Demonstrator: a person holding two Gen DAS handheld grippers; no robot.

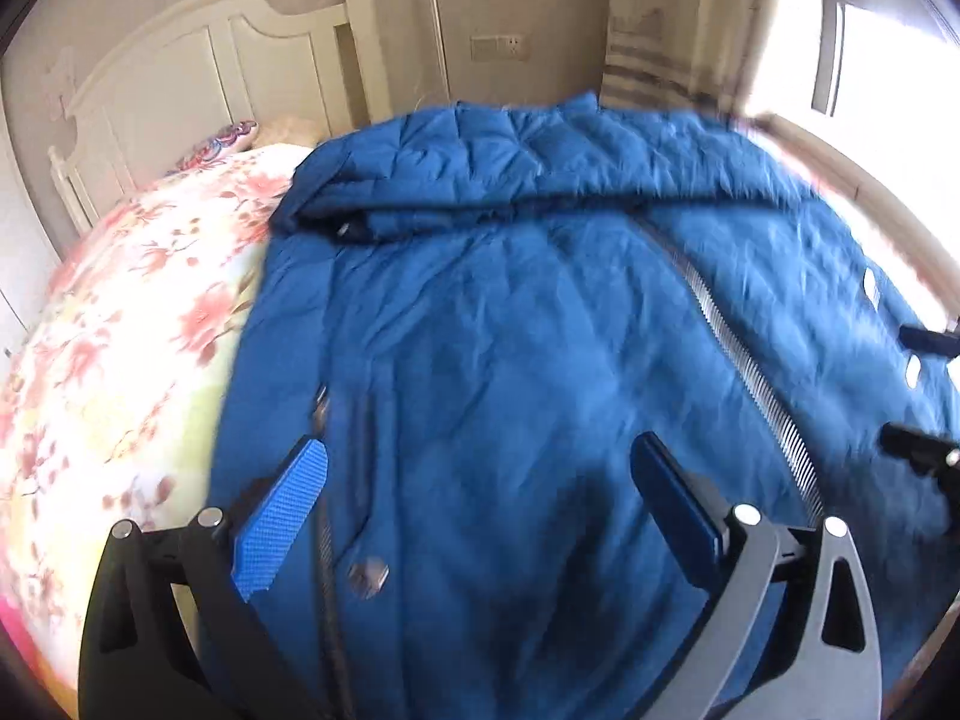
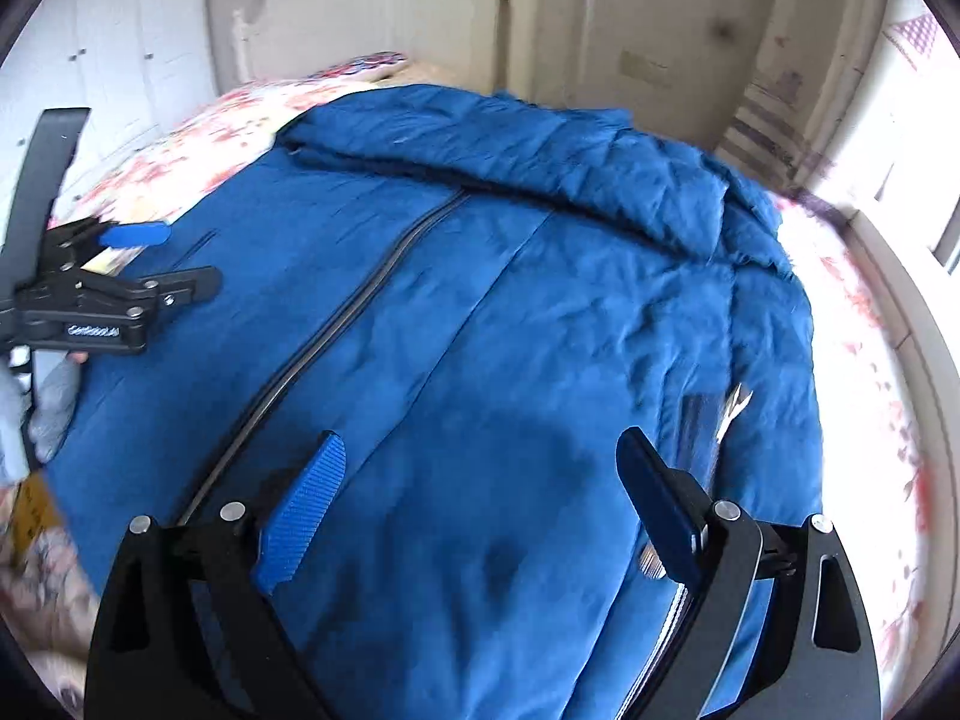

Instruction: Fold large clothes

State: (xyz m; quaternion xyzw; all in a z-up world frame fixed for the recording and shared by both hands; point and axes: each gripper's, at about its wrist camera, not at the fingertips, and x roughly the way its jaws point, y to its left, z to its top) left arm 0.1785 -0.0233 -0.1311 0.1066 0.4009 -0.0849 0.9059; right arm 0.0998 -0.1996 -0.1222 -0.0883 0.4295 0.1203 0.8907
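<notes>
Blue padded coat (image 1: 510, 312) spread zipped across the floral bedsheet (image 1: 120, 324), white headboard (image 1: 198, 54) behind, left gripper (image 1: 480, 498) and right gripper (image 2: 480, 498) both spread wide above it, grasping nothing.

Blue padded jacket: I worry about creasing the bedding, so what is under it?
The blue padded jacket lies on a floral pink-and-cream bedspread, which shows at both sides. Whatever lies beneath the jacket itself is covered.

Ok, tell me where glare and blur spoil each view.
Left wrist view: the window blows out the upper right, and the coat smears with motion blur near its right edge. Right wrist view: the bedsheet washes out at right; edges curve from fisheye.
</notes>
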